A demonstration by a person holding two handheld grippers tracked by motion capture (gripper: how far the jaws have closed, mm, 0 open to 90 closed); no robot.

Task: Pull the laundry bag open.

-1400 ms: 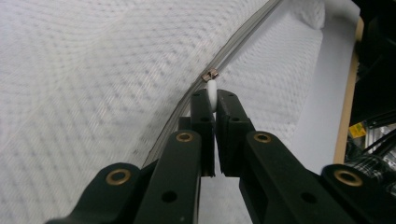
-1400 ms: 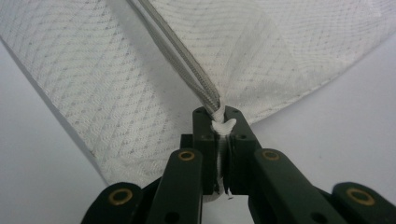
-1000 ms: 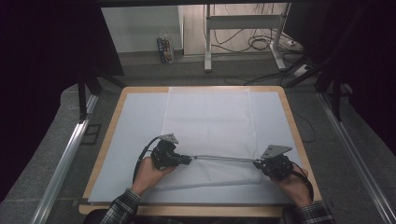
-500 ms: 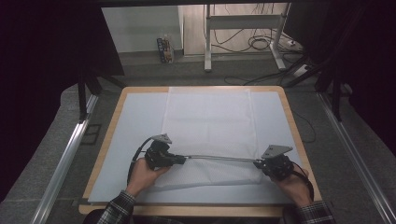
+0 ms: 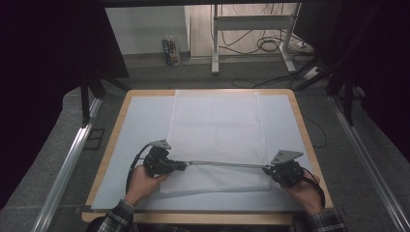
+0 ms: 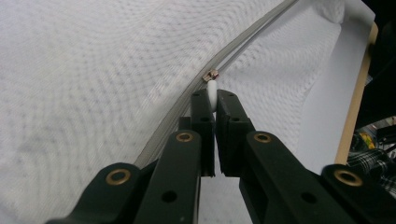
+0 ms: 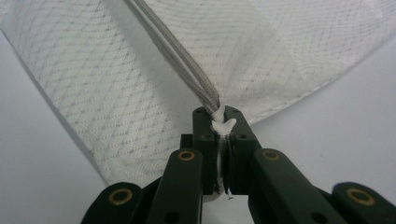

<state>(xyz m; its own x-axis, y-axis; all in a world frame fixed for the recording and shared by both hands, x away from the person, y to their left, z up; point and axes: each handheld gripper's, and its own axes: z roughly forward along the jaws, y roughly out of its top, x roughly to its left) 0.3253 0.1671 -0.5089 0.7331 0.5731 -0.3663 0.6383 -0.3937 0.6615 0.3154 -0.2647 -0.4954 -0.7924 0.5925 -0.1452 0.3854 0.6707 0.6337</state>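
My left gripper (image 5: pixel 180 166) is clenched on the white zipper pull (image 6: pixel 212 89), my right gripper (image 5: pixel 267 170) on the mesh laundry bag (image 5: pixel 217 125)'s corner at the zipper's end. The bag lies mid-table, light and floppy, so I judge it must be kept taut along the zipper (image 5: pixel 222 164).

Dim high view, dark surround, lit background doorway; gripper views brighter, evenly lit, near jaws perhaps slightly soft, edges mildly distorted.
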